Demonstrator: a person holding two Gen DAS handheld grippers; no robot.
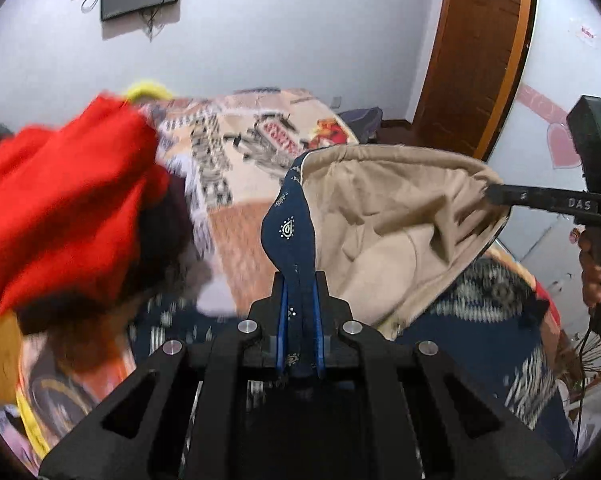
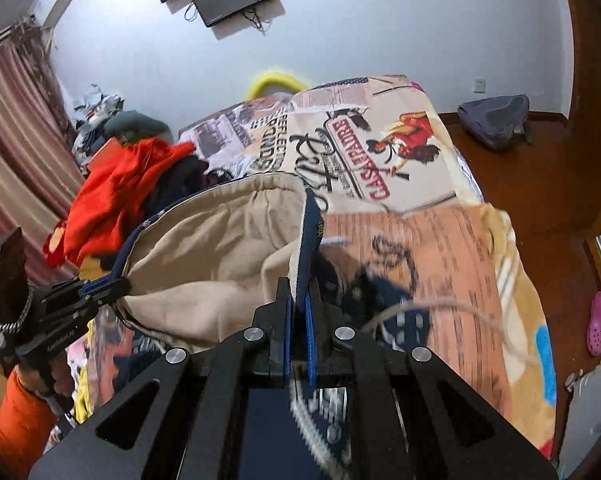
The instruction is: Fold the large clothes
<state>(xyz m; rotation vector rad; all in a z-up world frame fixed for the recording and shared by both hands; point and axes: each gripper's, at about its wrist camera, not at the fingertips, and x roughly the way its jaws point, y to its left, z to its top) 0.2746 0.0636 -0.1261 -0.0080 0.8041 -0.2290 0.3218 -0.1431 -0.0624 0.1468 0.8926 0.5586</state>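
Navy garment with tan lining held stretched between both tools above the bed

The left tool [image 1: 300,312] is clamped on the navy paisley edge of the garment [image 1: 384,216]; the right tool [image 2: 300,316] pinches its opposite edge, and the tan lining sags open between them. Its lower part drops out of sight behind the tool bodies. Beyond, a blurred red cloth [image 1: 64,208] tops a clothes pile on the patterned bedspread [image 2: 452,248], hiding what lies under it.

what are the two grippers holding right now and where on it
Both hold one garment, navy patterned with a beige lining. The left gripper and the right gripper each clamp its navy edge, the cloth stretched between them.
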